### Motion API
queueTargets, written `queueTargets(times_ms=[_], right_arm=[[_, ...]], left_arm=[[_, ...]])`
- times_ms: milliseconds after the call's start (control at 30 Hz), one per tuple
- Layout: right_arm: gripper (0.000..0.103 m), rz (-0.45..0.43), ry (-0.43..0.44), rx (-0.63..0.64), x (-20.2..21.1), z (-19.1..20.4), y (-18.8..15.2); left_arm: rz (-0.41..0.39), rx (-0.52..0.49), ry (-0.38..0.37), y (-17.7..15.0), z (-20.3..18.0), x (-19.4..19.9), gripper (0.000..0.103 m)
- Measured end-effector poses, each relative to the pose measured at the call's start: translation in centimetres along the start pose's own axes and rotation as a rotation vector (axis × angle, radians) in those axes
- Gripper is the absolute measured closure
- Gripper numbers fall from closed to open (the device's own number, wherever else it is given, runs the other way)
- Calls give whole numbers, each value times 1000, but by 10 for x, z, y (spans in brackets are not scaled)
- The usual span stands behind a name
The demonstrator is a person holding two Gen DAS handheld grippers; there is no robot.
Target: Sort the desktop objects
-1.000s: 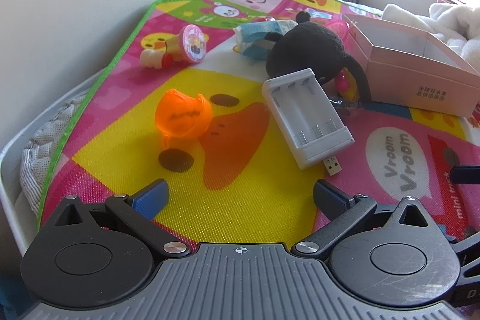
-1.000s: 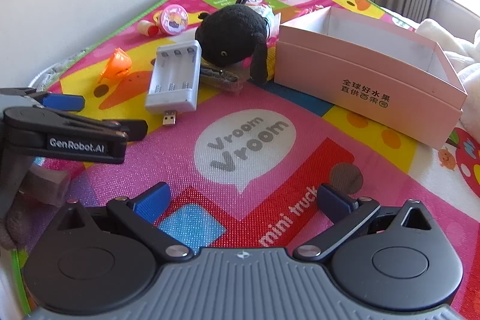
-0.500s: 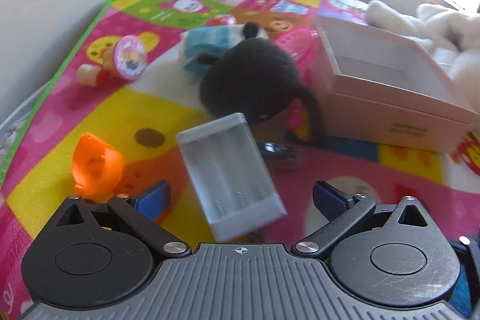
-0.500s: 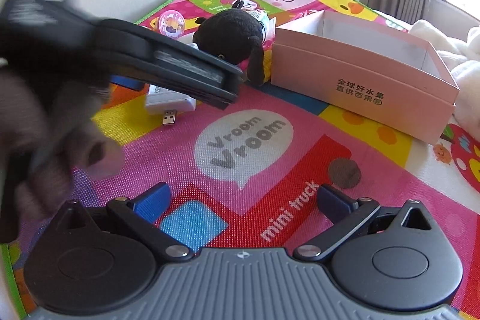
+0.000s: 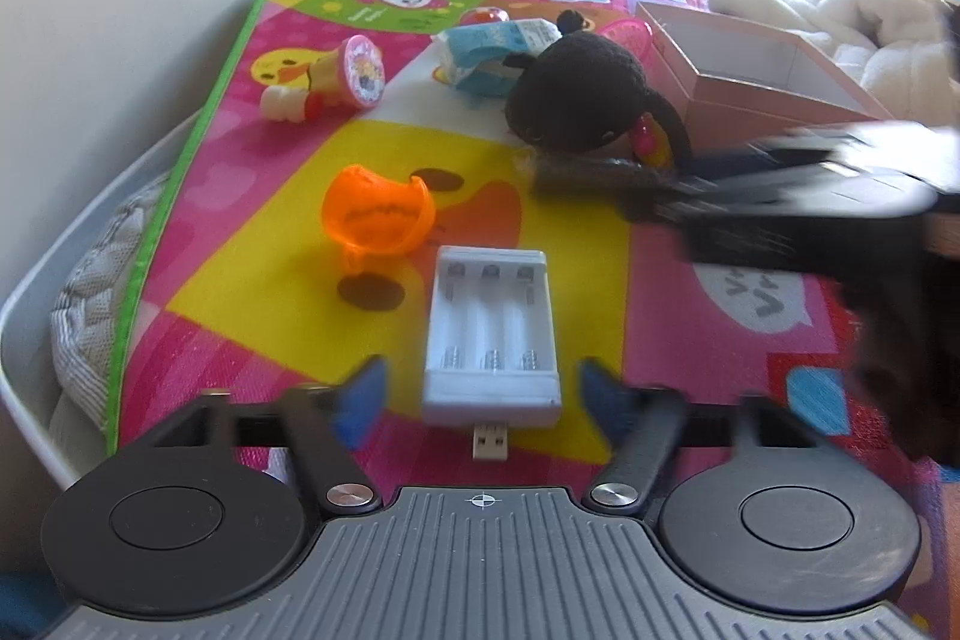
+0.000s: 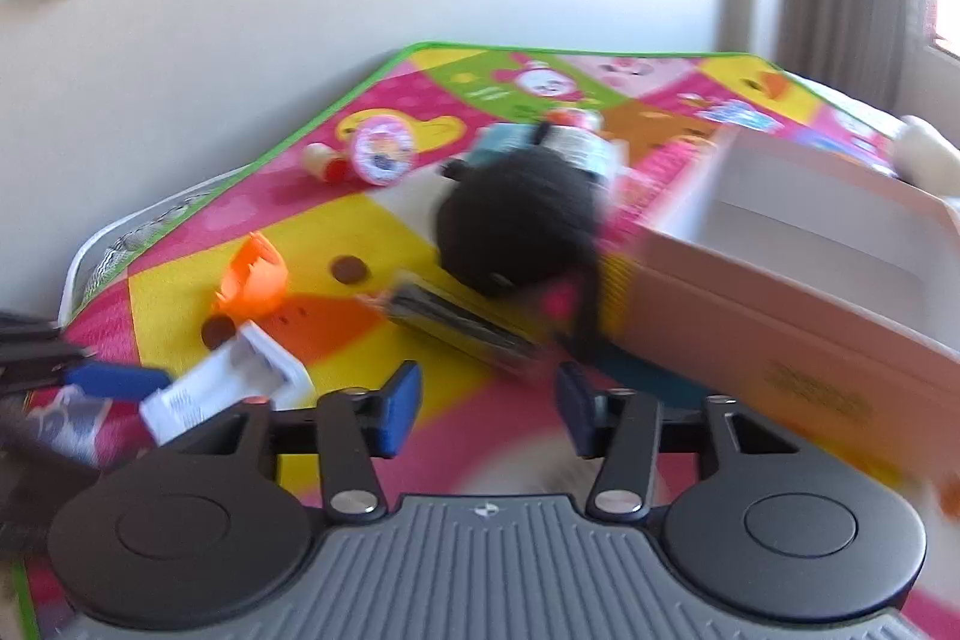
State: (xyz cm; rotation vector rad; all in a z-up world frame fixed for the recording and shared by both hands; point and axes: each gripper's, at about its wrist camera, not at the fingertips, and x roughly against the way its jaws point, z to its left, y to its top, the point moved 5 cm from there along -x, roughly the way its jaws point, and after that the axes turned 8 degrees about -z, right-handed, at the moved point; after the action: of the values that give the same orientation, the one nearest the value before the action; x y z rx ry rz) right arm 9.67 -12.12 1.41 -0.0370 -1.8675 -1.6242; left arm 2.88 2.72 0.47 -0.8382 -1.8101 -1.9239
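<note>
A white battery charger (image 5: pixel 492 334) lies on the colourful play mat (image 5: pixel 252 316), USB plug towards me. Its near end sits between the blue pads (image 5: pixel 360 400) of my left gripper (image 5: pixel 480 400), whose jaws are closing with a small gap on each side. My right gripper (image 6: pixel 486 415) is also closing, with only mat between its fingers. A dark flat packet (image 6: pixel 456 322) lies just ahead of it, against a black plush toy (image 6: pixel 522 232). In the left wrist view the right gripper (image 5: pixel 810 202) is a black blur reaching to that packet (image 5: pixel 600 175).
An open pink box (image 6: pixel 810 268) stands right of the plush. An orange half shell (image 5: pixel 378 220) lies beyond the charger. A pink round toy (image 5: pixel 354 76) and a blue packet (image 5: pixel 486 52) lie farther back. A wall runs along the mat's left edge.
The charger now lies away from the plush, lined up between my left fingers, which have narrowed. My right gripper has moved forward to the dark packet and its jaws have narrowed.
</note>
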Motion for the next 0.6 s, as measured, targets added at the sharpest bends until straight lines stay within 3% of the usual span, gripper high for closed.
queueTargets(times_ms=[133,233,300,400,600], right_arm=[[56,19,-17,105,-32,14,10],[70,60,-2,127,-38,14,8],[84,76,14,155,-29,16,6],[91,116,59,138,-12,20,1],[90,187,180,180,53,39,-29]], left_arm=[[-22,-20,5,-2,-1,1,8],[-30,-20,-16,-2,-3,1,8],[-36,-26,-14,-2,-5,1,8],[-36,-15,-17,-1,-6,0,8],[-47,-7,-14,-2,-1,8,8]])
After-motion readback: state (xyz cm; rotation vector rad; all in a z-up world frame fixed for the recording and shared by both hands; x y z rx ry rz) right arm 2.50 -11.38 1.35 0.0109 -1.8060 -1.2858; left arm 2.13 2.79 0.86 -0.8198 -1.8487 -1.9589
